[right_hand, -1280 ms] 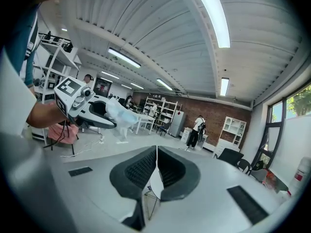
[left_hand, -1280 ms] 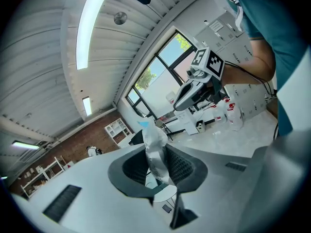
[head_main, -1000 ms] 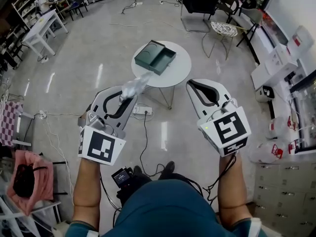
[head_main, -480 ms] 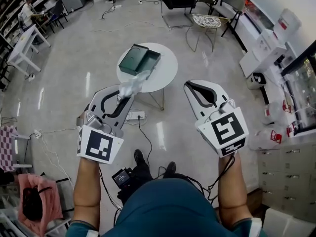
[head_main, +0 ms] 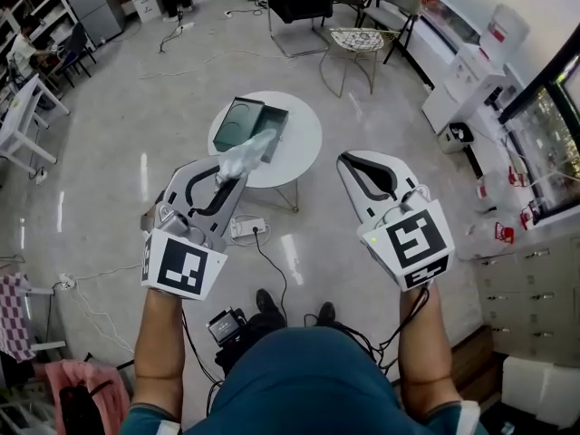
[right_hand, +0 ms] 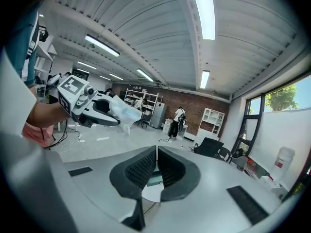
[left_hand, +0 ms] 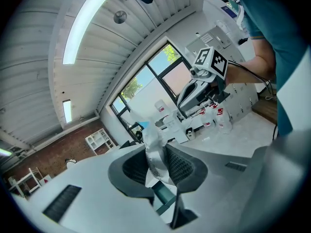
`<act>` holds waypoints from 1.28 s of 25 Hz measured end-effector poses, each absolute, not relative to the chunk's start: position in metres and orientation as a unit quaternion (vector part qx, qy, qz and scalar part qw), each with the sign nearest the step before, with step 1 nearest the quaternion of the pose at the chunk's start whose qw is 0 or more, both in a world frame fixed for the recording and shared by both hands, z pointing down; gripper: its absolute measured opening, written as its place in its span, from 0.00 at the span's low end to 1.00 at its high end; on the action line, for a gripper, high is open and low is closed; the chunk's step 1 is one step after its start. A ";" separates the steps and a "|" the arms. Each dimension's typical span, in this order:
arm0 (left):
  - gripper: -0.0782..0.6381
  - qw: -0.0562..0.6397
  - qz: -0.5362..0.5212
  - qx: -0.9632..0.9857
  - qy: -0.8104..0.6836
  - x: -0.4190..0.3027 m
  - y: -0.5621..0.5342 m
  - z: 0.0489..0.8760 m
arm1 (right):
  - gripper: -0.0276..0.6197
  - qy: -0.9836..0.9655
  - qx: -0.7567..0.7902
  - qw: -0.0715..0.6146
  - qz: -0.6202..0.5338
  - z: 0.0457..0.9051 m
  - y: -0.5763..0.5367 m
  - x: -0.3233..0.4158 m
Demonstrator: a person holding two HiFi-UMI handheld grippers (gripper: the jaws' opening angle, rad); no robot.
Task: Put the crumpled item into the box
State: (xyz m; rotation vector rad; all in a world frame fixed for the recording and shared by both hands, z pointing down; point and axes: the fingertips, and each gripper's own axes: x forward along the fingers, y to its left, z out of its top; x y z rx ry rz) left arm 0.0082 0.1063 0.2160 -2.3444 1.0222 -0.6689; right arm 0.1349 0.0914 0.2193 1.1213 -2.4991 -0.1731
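Observation:
My left gripper (head_main: 234,172) is shut on the crumpled item (head_main: 246,155), a clear, whitish plastic wad that sticks out past the fingertips. In the left gripper view the wad (left_hand: 154,154) is pinched between the dark ribbed pads. The dark green box (head_main: 249,125) lies open on the round white table (head_main: 299,139), ahead of and below the held wad. My right gripper (head_main: 349,161) hovers level with the left one, to the right of the table. Its jaws are shut with nothing between them (right_hand: 156,160). The right gripper view also shows the left gripper (right_hand: 92,108) with the wad (right_hand: 124,113).
A power strip (head_main: 246,229) and cables lie on the floor by the table's legs. Chairs (head_main: 358,43) stand beyond the table. White cabinets (head_main: 458,93) line the right wall, and a white desk (head_main: 18,116) stands far left. A person (right_hand: 179,120) stands far back.
The table with the box has shifted down and to the left in the head view, coming nearer. Both grippers keep the same pose, the left still shut on the wad.

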 end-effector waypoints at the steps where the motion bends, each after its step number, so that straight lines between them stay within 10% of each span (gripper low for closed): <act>1: 0.24 0.247 -0.244 -0.861 0.372 -0.001 0.103 0.217 | 0.10 -0.891 0.404 0.198 -0.062 0.220 0.089 0.126; 32: 0.24 0.200 -0.252 -0.836 0.445 -0.113 -0.015 0.235 | 0.10 -0.920 0.325 0.203 -0.080 0.226 -0.058 0.007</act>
